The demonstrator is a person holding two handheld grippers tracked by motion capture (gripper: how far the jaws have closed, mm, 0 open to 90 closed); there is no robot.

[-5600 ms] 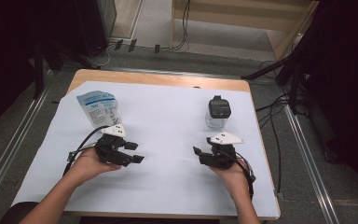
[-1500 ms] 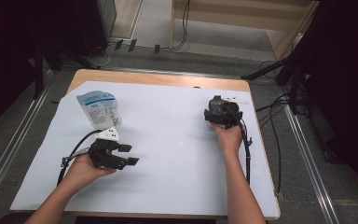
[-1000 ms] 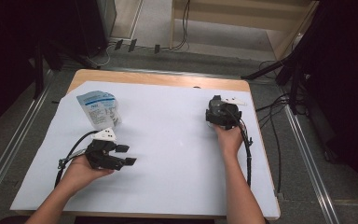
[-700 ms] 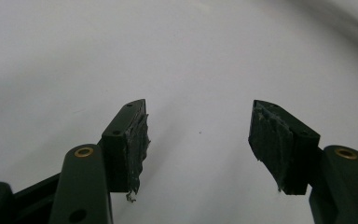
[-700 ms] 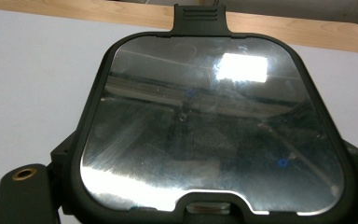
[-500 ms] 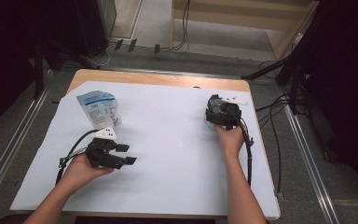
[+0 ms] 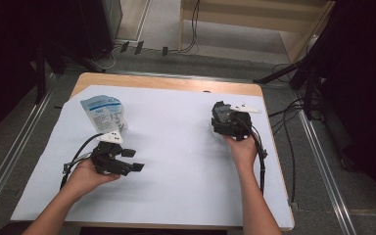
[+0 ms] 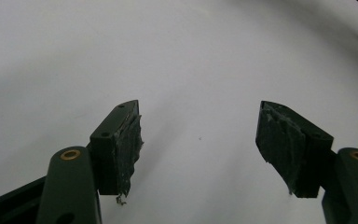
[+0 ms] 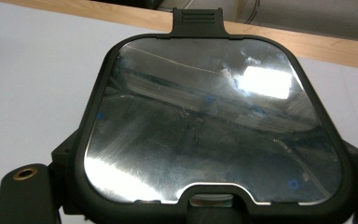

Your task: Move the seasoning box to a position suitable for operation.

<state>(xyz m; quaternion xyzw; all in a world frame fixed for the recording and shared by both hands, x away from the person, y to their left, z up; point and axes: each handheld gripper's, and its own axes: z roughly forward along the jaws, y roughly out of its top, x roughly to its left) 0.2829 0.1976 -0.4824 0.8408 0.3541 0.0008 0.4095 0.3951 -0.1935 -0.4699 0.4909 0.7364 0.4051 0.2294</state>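
Note:
A clear container with a black-rimmed see-through lid (image 9: 209,121) sits between the jaws of my right gripper (image 7: 223,120) at the table's far right. The jaws stand on either side of it and the gripper is shut on it. In the high view the gripper body hides most of the container. My left gripper (image 7: 134,160) rests near the front left, held in a hand. Its jaws have just been opening, and its taped pads (image 8: 130,144) stand wide apart with nothing between them, over bare white sheet.
A blue-and-white pouch (image 7: 103,112) lies at the far left of the white sheet (image 7: 176,161). The wooden table edge (image 7: 176,84) runs along the back. A black cable (image 7: 262,161) trails from the right gripper along the forearm.
Since the earliest frame my right gripper has gone from the table's front to the container at the far right and closed on it. Over the last second it shifted slightly with it. The left hand stayed put.

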